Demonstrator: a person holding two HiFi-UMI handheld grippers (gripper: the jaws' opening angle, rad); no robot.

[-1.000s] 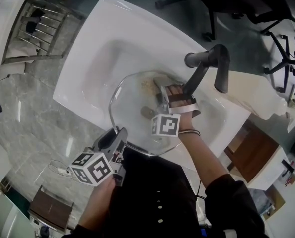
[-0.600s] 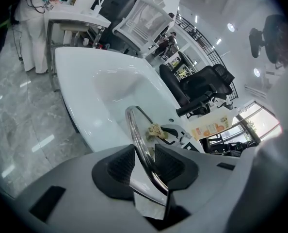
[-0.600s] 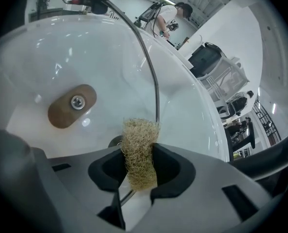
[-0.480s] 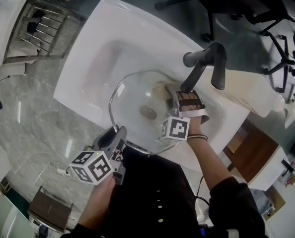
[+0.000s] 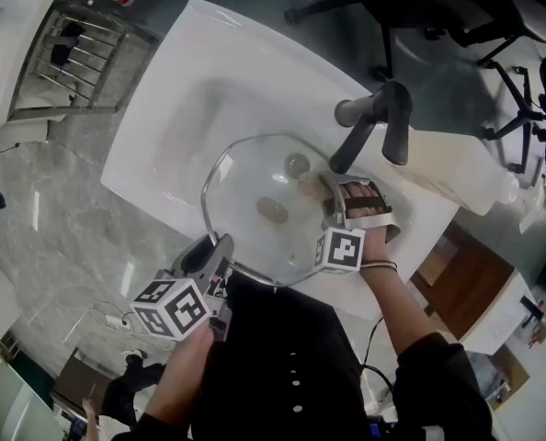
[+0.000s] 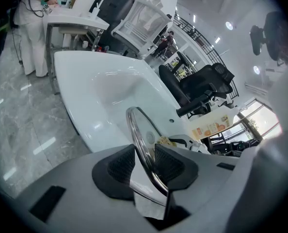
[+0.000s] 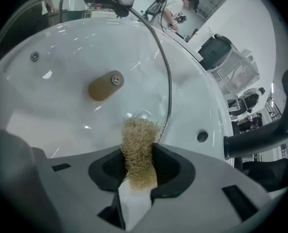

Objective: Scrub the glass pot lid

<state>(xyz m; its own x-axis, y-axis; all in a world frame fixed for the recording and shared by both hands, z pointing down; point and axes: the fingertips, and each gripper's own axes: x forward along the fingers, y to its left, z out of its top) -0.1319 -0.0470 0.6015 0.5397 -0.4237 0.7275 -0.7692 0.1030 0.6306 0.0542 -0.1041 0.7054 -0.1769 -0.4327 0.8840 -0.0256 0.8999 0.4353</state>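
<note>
A round glass pot lid (image 5: pixel 245 186) with a metal rim and a brown knob (image 5: pixel 273 209) is held tilted over the white sink. My left gripper (image 5: pixel 220 254) is shut on the lid's near rim; in the left gripper view the rim (image 6: pixel 140 142) runs between the two pads of that gripper (image 6: pixel 145 165). My right gripper (image 5: pixel 335 196) is shut on a tan fibrous scrub pad (image 7: pixel 139 147), which presses on the glass near the lid's right edge, below the faucet. In the right gripper view the knob (image 7: pixel 105 86) lies beyond the pad and the right gripper (image 7: pixel 140 168).
The white sink basin (image 5: pixel 190 90) lies under the lid, its drain (image 5: pixel 297 163) showing through the glass. A dark faucet (image 5: pixel 374 122) arches over the right side, close to my right gripper. A wire dish rack (image 5: pixel 66 49) stands at the far left on the grey marble counter (image 5: pixel 62 237).
My right gripper has slid the scrub pad from near the lid's middle to its right edge, toward me. The left gripper and the lid have stayed put.
</note>
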